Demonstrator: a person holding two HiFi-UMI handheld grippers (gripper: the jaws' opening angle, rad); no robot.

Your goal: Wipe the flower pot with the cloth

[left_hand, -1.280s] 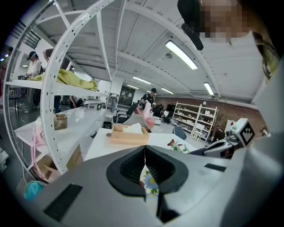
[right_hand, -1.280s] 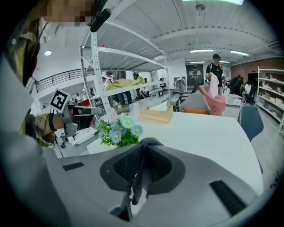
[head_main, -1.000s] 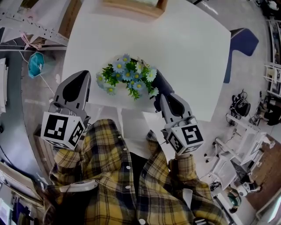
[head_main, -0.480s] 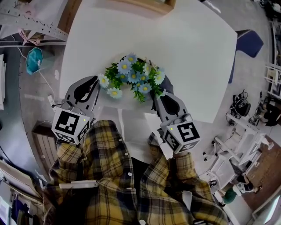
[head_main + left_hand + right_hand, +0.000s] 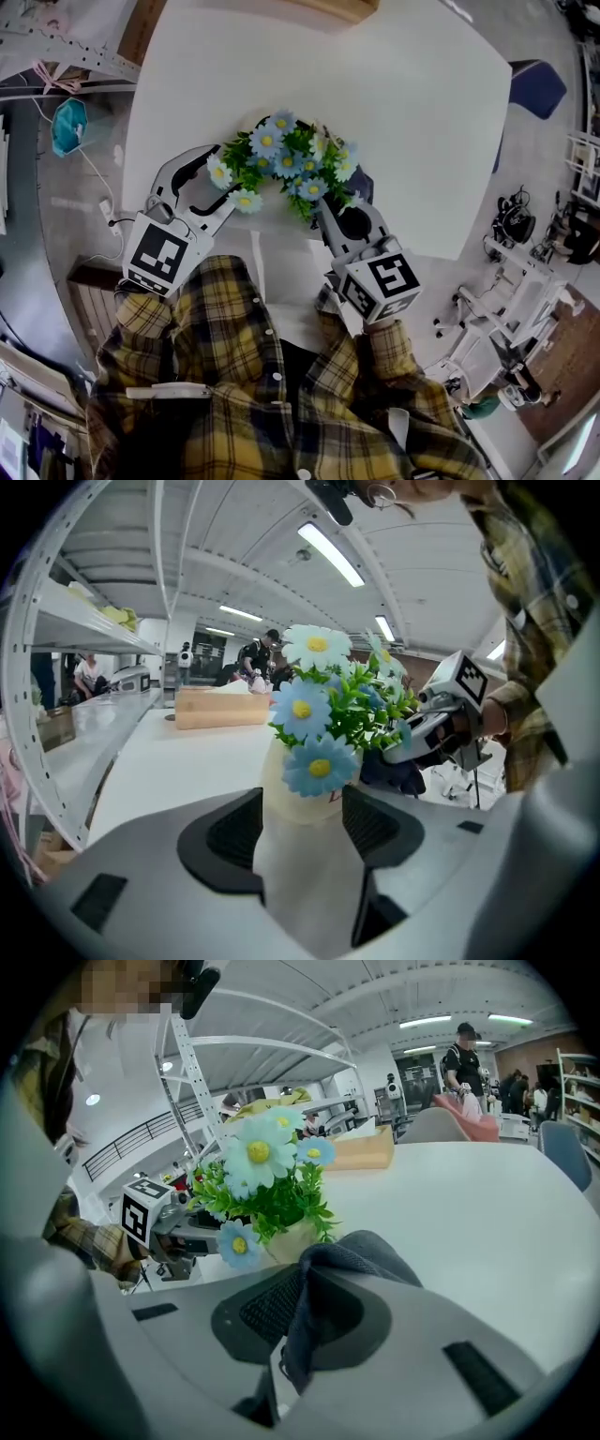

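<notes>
**Pot flanked: 1 tool to steady it, 1 to wipe**

Your left tool (image 5: 217,176) has just been opening and its jaws now stand spread. The flower pot (image 5: 296,803) stands between the 2 pads in the left gripper view, but the pads do not visibly press on it, so read it as flanked and not yet held. Your right tool (image 5: 334,208) is pinched on the dark cloth (image 5: 361,1251), which bulges out past the jaw tips in a soft fold.

The pot stands upright near the front edge of the white counter (image 5: 375,94), its long axis vertical, with the flowers (image 5: 286,159) spreading over it so that the head view hides its body. From the left tool it lies straight ahead, in the gap. From the right tool it lies ahead and a little to the left, with the cloth fold just beside its wall. Whether cloth and pot already touch, no view settles. The 2 tools face each other across the pot, both near it, the left 1 nearer.

By my judgement the coming move turns on that: close the left jaws on the pot's sides to steady it, then bring the cloth leftward onto the cream wall below the leaves.

Count: 1 pot, 1 cloth, 1 bunch of flowers, 2 tools, and 1 wooden box (image 5: 220,708) at the counter's far edge.
</notes>
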